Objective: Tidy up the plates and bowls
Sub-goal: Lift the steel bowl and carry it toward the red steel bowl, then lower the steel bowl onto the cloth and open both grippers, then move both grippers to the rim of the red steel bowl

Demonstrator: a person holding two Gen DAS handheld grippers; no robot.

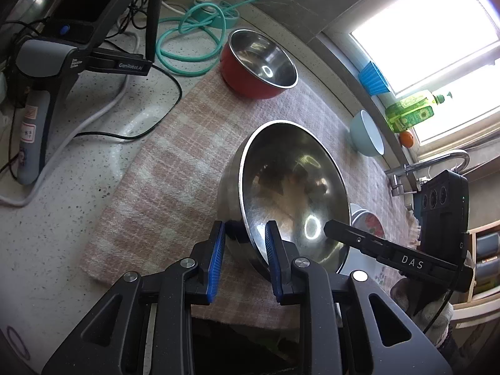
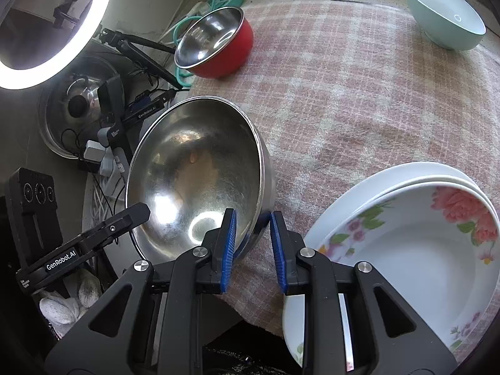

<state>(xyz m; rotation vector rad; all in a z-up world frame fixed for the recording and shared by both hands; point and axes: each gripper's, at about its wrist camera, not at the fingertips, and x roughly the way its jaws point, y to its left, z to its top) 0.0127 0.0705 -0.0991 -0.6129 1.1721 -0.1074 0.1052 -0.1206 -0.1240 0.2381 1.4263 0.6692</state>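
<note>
The big steel bowl (image 1: 293, 193) sits mid-frame, tipped up. The left gripper (image 1: 244, 257) and right gripper (image 2: 252, 243) each pinch its rim from opposite sides, probably to lift it toward the flowered plates (image 2: 406, 250), lower right.

The large steel bowl (image 2: 193, 175) stands tilted on the cloth (image 2: 359, 100) near its front edge, and the rim of it is between the fingers of both the left gripper (image 1: 245, 256) and the right gripper (image 2: 251, 247). Behind it, at the far edge of the cloth, sits a smaller bowl (image 2: 215, 43), and a third bowl (image 2: 443, 12) is well apart at the far right. To the right of the large bowl, at the front, a flowered dish (image 2: 406, 250) lies in a stack of plates (image 2: 422, 172).
</note>
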